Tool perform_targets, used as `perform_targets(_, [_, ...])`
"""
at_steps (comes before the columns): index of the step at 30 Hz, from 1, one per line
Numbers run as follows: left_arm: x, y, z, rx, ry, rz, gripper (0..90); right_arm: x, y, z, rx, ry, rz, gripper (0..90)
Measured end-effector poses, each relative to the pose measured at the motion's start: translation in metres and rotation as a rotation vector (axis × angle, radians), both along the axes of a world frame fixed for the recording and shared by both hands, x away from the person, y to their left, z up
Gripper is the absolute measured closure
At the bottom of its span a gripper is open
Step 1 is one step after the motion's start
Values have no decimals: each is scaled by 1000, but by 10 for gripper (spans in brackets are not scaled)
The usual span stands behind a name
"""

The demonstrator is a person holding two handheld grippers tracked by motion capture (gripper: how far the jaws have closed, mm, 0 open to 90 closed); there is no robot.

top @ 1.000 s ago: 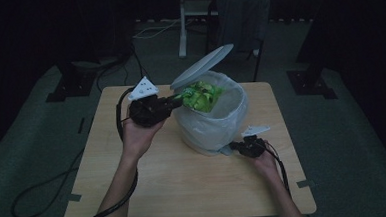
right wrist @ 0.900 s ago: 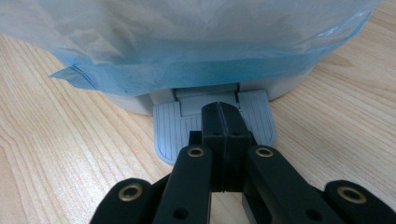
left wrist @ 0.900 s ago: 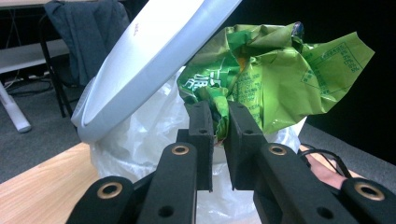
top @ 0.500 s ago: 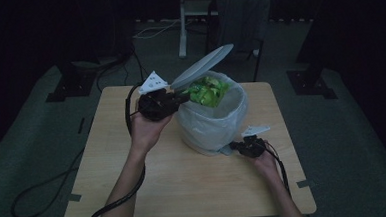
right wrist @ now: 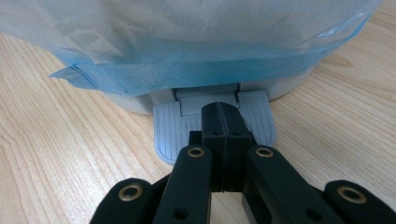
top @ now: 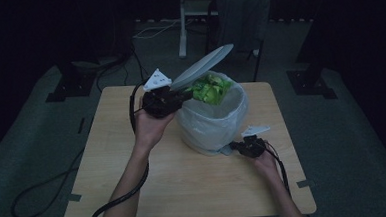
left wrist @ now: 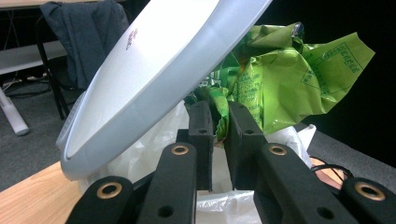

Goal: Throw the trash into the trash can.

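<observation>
A light wooden table (top: 110,193) carries a lined pedal bin (top: 214,122), standing just ahead of the right hand-held gripper (top: 238,147), beside the left one (top: 180,96).

Raised lid (left wrist: 154,70) hides the bin's opening (left wrist: 140,154)

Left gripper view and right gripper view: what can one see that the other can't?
The left gripper view has the raised lid and the left gripper shut on a crumpled green wrapper above the bin. The right gripper view has the grey pedal at the bin's foot, with the shut right gripper on it, it seems. Both share the bin's plastic liner and the wooden table.
</observation>
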State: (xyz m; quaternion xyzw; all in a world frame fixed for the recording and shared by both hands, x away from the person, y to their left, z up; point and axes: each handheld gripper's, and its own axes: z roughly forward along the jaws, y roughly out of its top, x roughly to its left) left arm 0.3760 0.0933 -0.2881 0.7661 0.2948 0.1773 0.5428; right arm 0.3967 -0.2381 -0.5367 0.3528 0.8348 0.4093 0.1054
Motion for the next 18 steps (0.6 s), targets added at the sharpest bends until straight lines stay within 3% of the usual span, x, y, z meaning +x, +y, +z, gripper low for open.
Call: perform_targets(18, [10, -6, -1, 12, 3, 27, 818, 0, 0, 0, 1, 0, 1, 900])
